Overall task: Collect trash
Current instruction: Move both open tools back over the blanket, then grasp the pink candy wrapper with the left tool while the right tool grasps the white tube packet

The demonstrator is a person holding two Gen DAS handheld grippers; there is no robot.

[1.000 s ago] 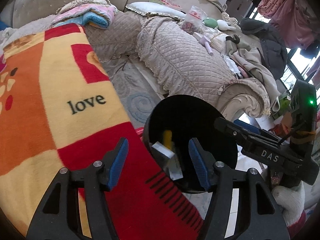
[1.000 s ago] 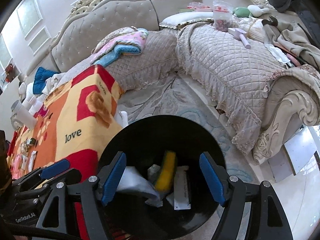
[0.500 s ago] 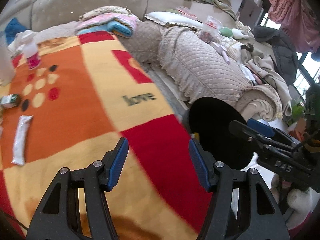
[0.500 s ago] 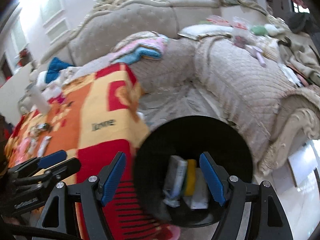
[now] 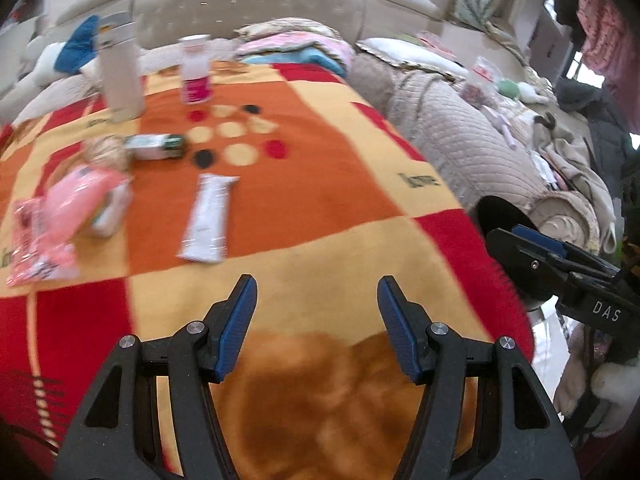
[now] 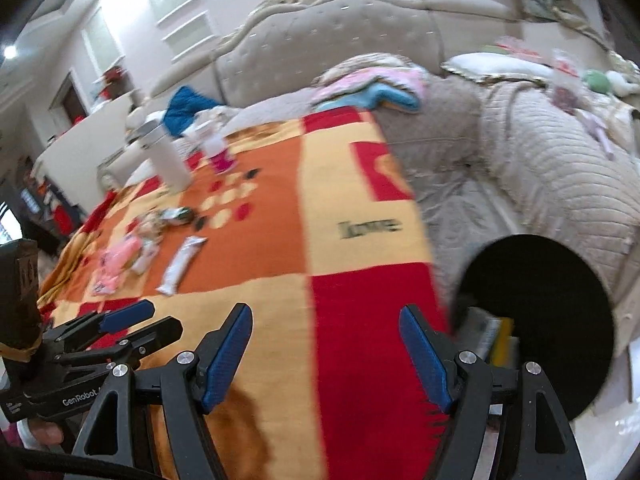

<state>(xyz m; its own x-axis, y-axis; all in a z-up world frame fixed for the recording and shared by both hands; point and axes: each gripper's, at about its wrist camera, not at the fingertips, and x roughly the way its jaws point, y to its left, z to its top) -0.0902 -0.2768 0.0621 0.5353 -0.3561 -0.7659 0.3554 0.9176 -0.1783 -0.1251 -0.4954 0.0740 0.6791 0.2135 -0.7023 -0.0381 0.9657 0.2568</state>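
My left gripper is open and empty above the near part of a red, orange and yellow blanket. Beyond it lie a white wrapper, pink packets and a small green-and-white bottle on its side. My right gripper is open and empty over the blanket's near edge. A black round bin stands at the blanket's right edge with trash inside. The wrapper and pink packets also show in the right wrist view.
A tall white tumbler and a pink-labelled bottle stand at the far side of the blanket. A beige quilted sofa with clothes and small items wraps around behind and to the right. The right gripper shows at the left view's right edge.
Both grippers have swung left, away from the black bin and over the blanket. The trash on the blanket has come into view; the bin has shifted to the right edge.
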